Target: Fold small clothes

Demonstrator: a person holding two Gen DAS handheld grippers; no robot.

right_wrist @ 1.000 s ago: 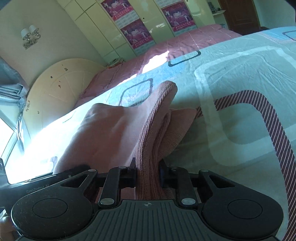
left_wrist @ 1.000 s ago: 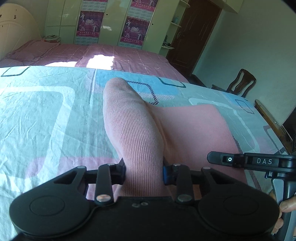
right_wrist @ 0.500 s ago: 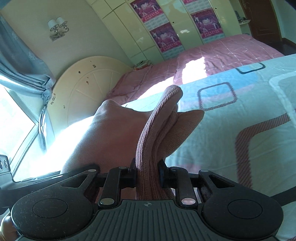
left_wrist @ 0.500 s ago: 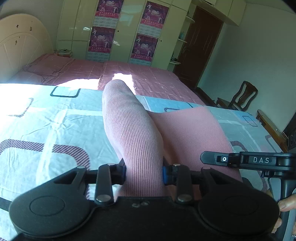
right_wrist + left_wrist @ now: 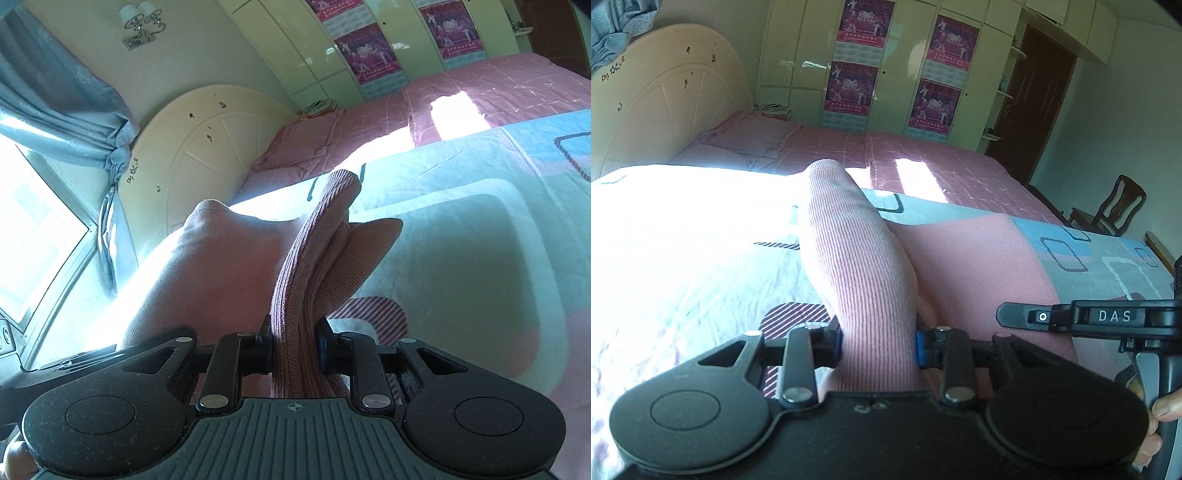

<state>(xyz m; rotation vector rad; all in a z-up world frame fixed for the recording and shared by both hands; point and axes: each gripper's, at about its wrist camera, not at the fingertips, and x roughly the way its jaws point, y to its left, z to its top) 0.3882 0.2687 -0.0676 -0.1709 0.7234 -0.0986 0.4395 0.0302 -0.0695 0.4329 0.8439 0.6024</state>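
A pink ribbed garment [image 5: 860, 266] is held up over the bed by both grippers. My left gripper [image 5: 879, 343] is shut on one bunched edge of it, which stands up between the fingers. The rest of the cloth [image 5: 975, 266] stretches to the right toward the other gripper's black body [image 5: 1108, 317]. In the right wrist view my right gripper [image 5: 295, 343] is shut on another folded edge of the garment [image 5: 314, 251]. The cloth [image 5: 207, 266] spreads to the left from there.
The bed carries a light blue and pink patterned sheet [image 5: 480, 236] and a pink quilt [image 5: 923, 162] behind it. A cream headboard [image 5: 665, 110] is at the left. Wardrobes with posters [image 5: 934, 74], a dark door [image 5: 1038, 99] and a wooden chair [image 5: 1115, 206] stand beyond.
Both grippers have lifted and tilted upward with the garment, so more of the room and headboard shows. The grips on the cloth have not changed.
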